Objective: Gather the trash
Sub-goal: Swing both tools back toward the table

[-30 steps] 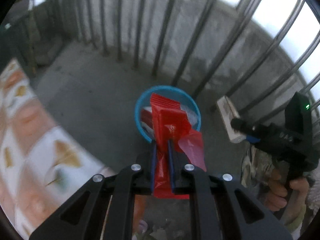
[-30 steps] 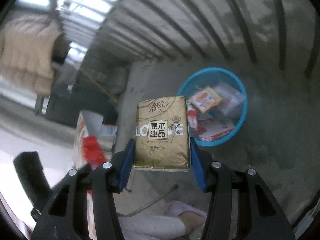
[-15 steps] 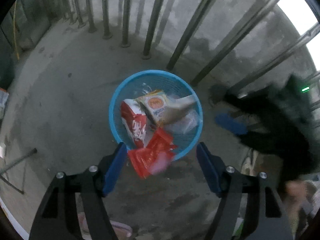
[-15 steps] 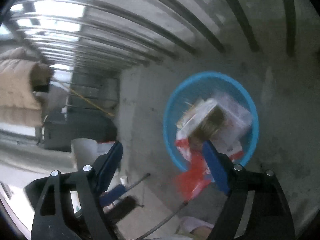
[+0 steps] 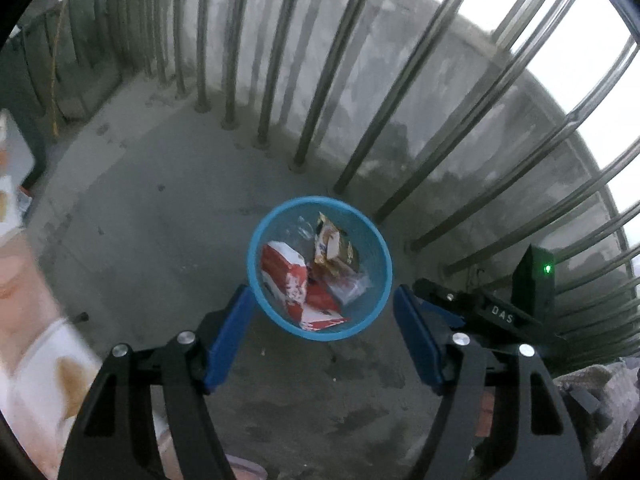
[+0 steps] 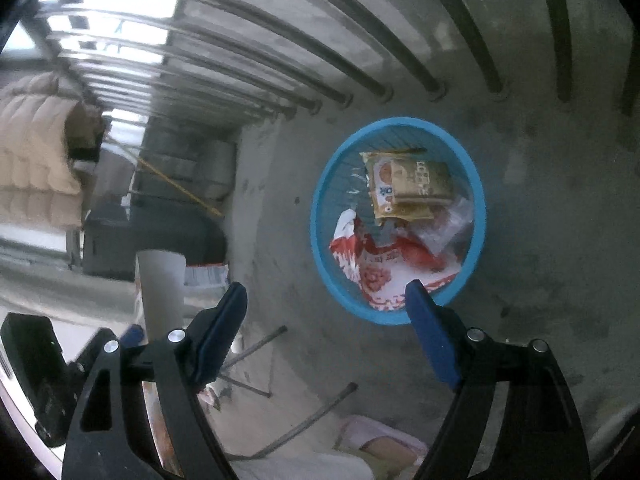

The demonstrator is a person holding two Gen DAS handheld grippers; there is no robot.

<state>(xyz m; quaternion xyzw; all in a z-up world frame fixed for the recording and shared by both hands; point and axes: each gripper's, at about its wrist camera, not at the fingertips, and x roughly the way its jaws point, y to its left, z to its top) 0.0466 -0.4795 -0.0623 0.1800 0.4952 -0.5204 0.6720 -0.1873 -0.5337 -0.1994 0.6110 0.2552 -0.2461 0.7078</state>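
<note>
A blue round basket (image 5: 256, 240) stands on the concrete floor by the railing; it also shows in the right wrist view (image 6: 478, 200). Inside lie red and white wrappers (image 5: 286, 276) (image 6: 376, 276), a gold tissue pack (image 6: 420, 180) (image 5: 334, 246) and clear plastic (image 6: 448, 228). My left gripper (image 5: 322, 336) is open and empty above the basket's near rim. My right gripper (image 6: 328, 332) is open and empty, above and to the left of the basket. The right gripper's black body (image 5: 496, 312) shows at the right of the left wrist view.
Metal railing bars (image 5: 320, 80) on a low concrete wall curve behind the basket. A patterned cloth (image 5: 36, 340) is at the left. Thin metal rods (image 6: 260, 348) lie on the floor. A white cylinder (image 6: 162, 292) and dark boxes (image 6: 152, 236) stand to the left.
Both grippers opened. The red wrapper fell from the left and the gold tissue pack from the right; both now lie in the basket. Both grippers have pulled back a little.
</note>
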